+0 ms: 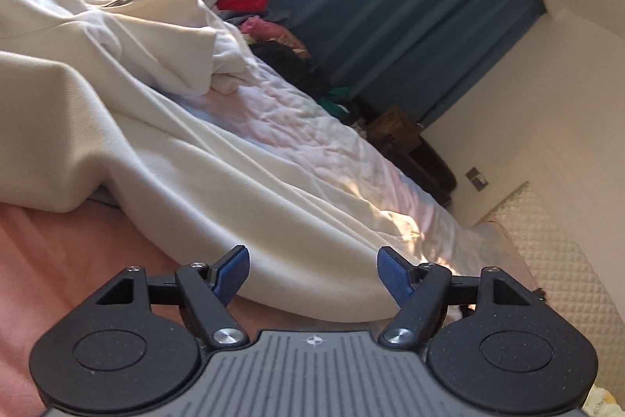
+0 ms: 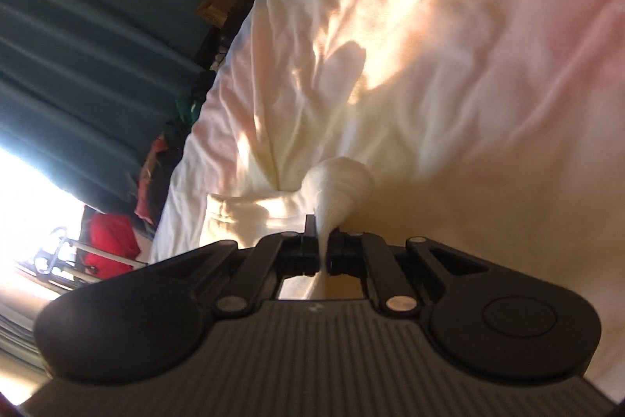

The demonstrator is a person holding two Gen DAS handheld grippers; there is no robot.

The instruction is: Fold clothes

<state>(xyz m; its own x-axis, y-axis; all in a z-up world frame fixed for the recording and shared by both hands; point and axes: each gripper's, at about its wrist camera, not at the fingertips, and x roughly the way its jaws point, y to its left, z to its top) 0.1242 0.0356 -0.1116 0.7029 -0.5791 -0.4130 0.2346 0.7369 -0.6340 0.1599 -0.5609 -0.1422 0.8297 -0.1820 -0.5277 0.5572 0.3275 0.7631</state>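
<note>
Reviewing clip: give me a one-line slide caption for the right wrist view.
Right hand-held gripper shut on a pinched fold of the cream garment, above a sunlit bed.

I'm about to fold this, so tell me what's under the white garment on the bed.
The white garment lies on a pink sheet and a pale quilted bedcover. Whatever sits beneath its bunched middle is covered. The right claw pinches one corner; the left claw is open.

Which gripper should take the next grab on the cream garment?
Probably the left gripper: its jaws are open, empty, facing the cream garment hem. The right gripper is already clamped on a bunch of it.
</note>
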